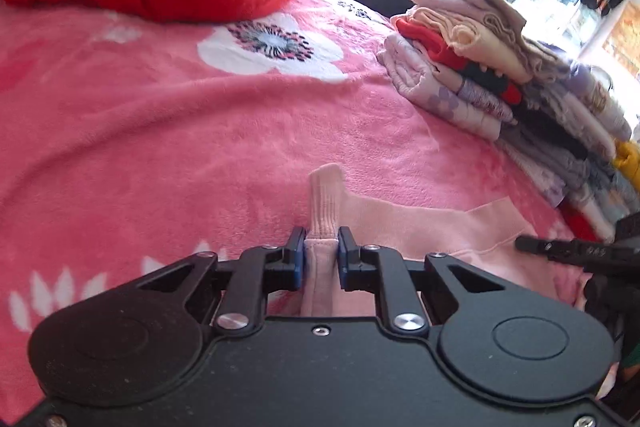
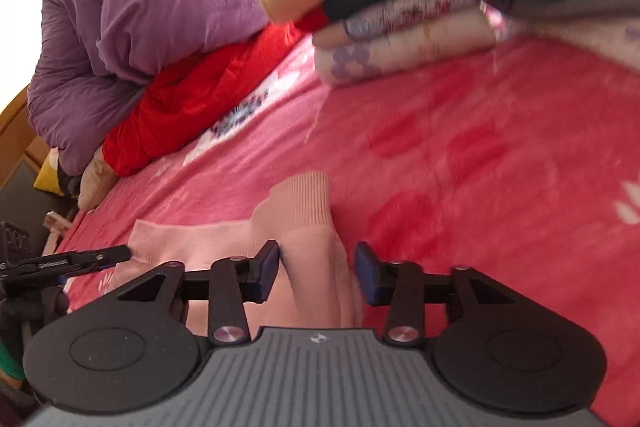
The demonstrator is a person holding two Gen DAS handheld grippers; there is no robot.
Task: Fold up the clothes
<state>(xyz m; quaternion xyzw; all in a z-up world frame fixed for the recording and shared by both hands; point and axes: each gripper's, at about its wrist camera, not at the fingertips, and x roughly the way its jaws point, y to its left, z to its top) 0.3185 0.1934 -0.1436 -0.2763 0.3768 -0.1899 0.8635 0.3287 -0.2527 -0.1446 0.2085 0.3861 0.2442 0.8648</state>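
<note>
— Where's the garment being folded?

— The pale pink knit sweater (image 1: 420, 223) lies flat on the pink fleece blanket with white flowers (image 1: 160, 131), at the near edge, right under both tools.

— What's the left tool (image 1: 320, 251) doing?

— Its blue pads are pressed onto one ribbed sleeve cuff (image 1: 326, 195), which sticks up and forward between them. It is pinching that sleeve.

— And the right tool (image 2: 318, 269)?

— The other ribbed cuff (image 2: 304, 199) and its sleeve run between its fingers. The left pad (image 2: 269, 265) touches the fabric; the right pad (image 2: 366, 273) stands just clear of it, with blanket showing in the gap. So it is not quite clamped, as far as the blurred view shows.

— Anything else on the bed?

— A stack of folded clothes (image 1: 472, 67) sits to the right in the left wrist view, well apart from the sweater. Farther back lie a crumpled red padded jacket (image 2: 192, 99) and, on top of it, a lilac puffy quilted coat (image 2: 152, 11).
</note>
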